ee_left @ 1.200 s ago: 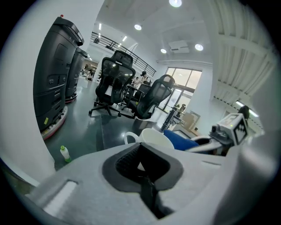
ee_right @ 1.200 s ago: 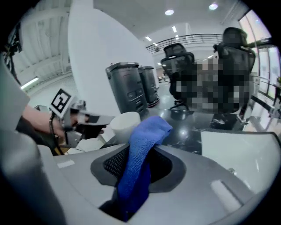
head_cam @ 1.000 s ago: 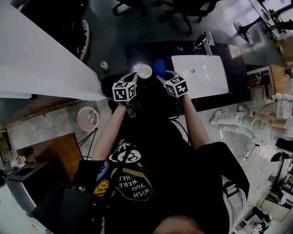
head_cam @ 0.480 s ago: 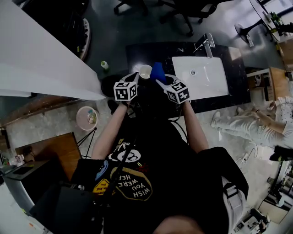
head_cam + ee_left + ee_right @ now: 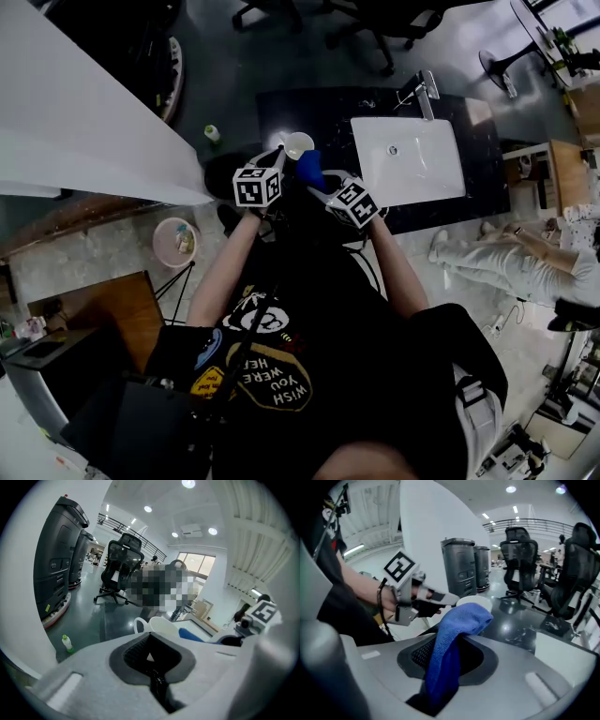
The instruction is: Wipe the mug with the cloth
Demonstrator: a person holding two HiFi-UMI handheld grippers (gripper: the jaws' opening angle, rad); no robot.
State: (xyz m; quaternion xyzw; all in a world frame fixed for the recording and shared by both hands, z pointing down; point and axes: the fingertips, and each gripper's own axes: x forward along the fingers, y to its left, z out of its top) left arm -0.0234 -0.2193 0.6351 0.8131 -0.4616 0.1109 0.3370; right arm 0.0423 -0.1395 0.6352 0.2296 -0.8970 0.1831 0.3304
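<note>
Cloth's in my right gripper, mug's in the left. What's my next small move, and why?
Probably ease the right gripper forward so the blue cloth presses on the rim of the white mug, then rub. The cloth is clamped in its jaws right beside the mug, which the left gripper holds.

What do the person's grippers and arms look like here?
The left gripper and right gripper both have pale grey bodies with dark grey, textured linings at the fingers. Each carries a white cube printed with black square markers. The person wears a black short-sleeved T-shirt with printed graphics, and a dark band on the left wrist.
</note>
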